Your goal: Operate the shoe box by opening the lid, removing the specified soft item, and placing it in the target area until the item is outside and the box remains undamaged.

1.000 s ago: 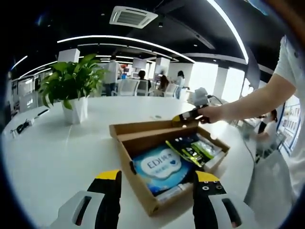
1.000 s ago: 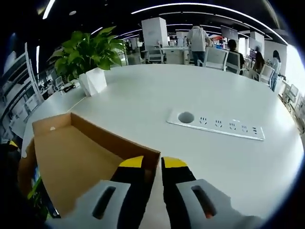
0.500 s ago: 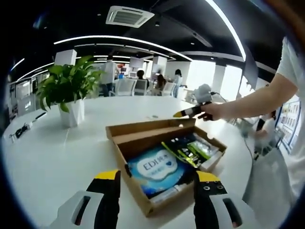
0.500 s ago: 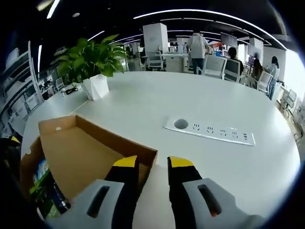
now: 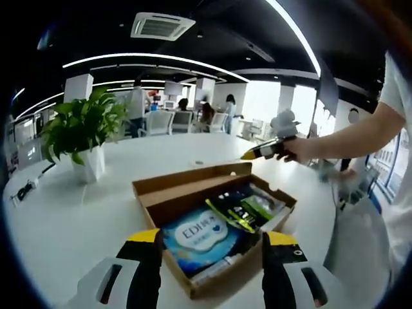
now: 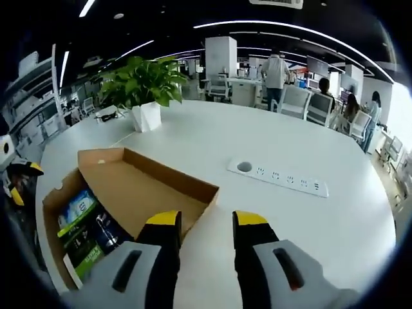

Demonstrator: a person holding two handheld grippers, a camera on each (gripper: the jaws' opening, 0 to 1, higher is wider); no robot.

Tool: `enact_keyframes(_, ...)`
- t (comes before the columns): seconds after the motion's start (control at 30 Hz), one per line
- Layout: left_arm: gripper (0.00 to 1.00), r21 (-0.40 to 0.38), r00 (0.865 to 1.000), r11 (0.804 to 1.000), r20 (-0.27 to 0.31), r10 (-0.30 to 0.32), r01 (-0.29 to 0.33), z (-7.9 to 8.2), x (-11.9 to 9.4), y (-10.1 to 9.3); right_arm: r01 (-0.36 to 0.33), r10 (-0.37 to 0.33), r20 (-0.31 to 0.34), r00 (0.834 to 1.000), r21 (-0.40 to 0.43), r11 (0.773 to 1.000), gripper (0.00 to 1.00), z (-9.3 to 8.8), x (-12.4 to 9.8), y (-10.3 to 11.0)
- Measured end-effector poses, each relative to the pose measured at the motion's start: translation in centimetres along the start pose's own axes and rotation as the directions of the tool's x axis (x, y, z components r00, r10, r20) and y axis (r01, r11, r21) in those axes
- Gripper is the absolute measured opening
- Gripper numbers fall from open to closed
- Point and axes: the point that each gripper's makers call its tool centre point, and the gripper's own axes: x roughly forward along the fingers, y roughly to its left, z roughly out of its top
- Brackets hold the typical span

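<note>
Round white table (image 6: 309,141) carrying open shoe box (image 5: 254,269), lid laid flat behind. Inside, blue soft pack (image 5: 199,233) lying straight ahead between left tool (image 5: 210,240) jaws, spread wide, empty; nearer than right tool (image 6: 206,221), parted, empty, at lid edge.

Open cardboard shoe box (image 5: 212,212) holds a blue soft pack (image 5: 201,233).
</note>
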Motion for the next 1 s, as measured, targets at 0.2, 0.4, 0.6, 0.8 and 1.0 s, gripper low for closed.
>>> enact_keyframes(0.2, 0.64, 0.012, 1.0, 1.0, 0.0, -0.003, 0.003, 0.2, -0.3, -0.2, -0.012, 0.012, -0.001, 1.0, -0.003, 1.0, 0.34, 0.3, -0.3, 0.7)
enact_keyframes(0.4, 0.64, 0.016, 1.0, 1.0, -0.002, -0.013, 0.013, 0.6, -0.3, -0.4, -0.035, 0.035, -0.008, 0.999, -0.007, 0.999, 0.4, 0.6, -1.2, 1.3)
enact_keyframes(0.6, 0.64, 0.019, 1.0, 0.999, -0.007, -0.03, 0.03, 0.9, -0.2, -0.8, -0.057, 0.056, -0.014, 0.998, -0.02, 0.998, 0.43, 0.5, -3.1, 2.5)
enact_keyframes(0.8, 0.63, 0.023, 0.998, 0.998, -0.021, -0.055, 0.055, 0.8, 0.0, -1.5, -0.076, 0.075, -0.013, 0.997, -0.051, 0.996, 0.44, 0.7, -3.9, 3.7)
enact_keyframes(1.0, 0.63, 0.032, 0.998, 0.998, -0.021, -0.061, 0.061, 0.9, -0.1, -1.8, -0.095, 0.093, -0.021, 0.995, -0.079, 0.992, 0.44, 0.4, -5.0, 4.8)
